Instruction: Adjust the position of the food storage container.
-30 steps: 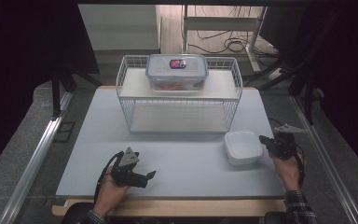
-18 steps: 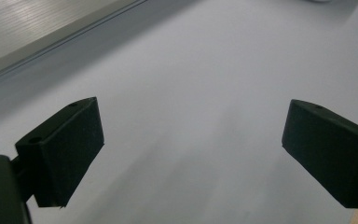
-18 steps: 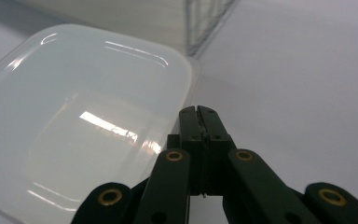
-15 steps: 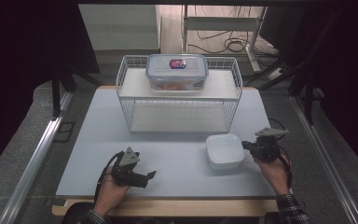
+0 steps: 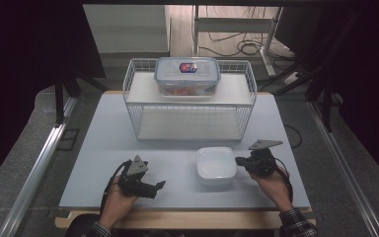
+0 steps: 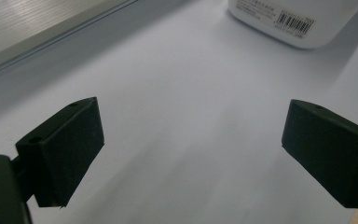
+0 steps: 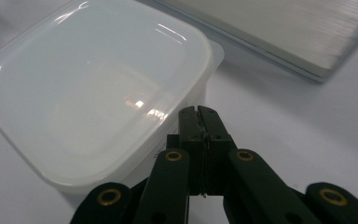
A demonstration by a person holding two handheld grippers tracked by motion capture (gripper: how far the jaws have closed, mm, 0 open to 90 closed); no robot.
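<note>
Right gripper view: right hand-held gripper (image 7: 199,112), jaws pressed together empty, hides white container's (image 7: 93,88) near side.

glossy translucent plastic tub (image 5: 216,166), matt white tabletop (image 5: 103,133), white wire-metal rack (image 5: 189,101), matt blk jaws

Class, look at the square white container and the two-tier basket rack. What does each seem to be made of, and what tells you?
White container: probably plastic, milky and half see-through, with glossy highlights on its smooth lid. Basket rack: apparently thin metal wire coated white, an open grid around flat pale shelves; the shelves' material can't be told.
</note>
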